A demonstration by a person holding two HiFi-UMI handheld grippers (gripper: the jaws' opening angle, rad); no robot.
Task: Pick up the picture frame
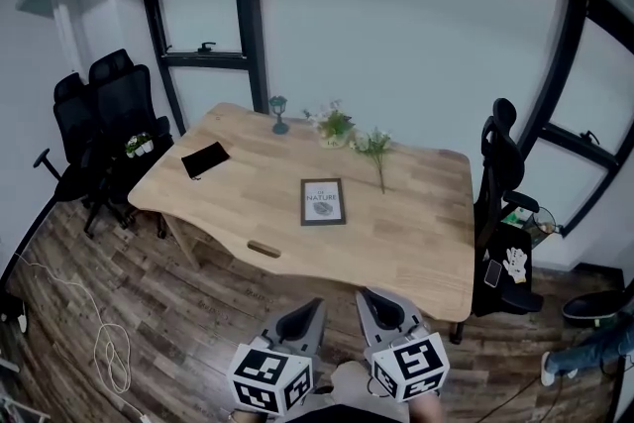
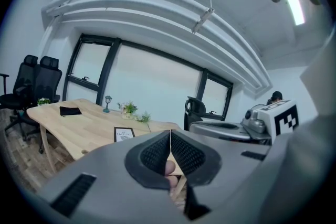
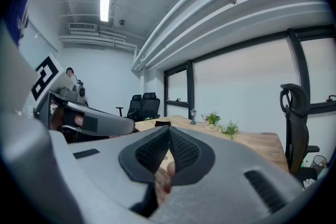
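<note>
Picture frame [image 1: 323, 201], beyond left hand-held gripper [image 1: 316, 306]

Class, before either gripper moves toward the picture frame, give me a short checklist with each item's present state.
1. Picture frame in view, lying flat on the table: ok.
2. Left gripper empty: ok.
3. Right gripper empty: ok.
4. Both grippers open for a grasp: not ok, both shut.
5. Grippers over the table: not ok, both short of its near edge.
6. Frame apart from the plant sprig and small brown block: ok.
</note>
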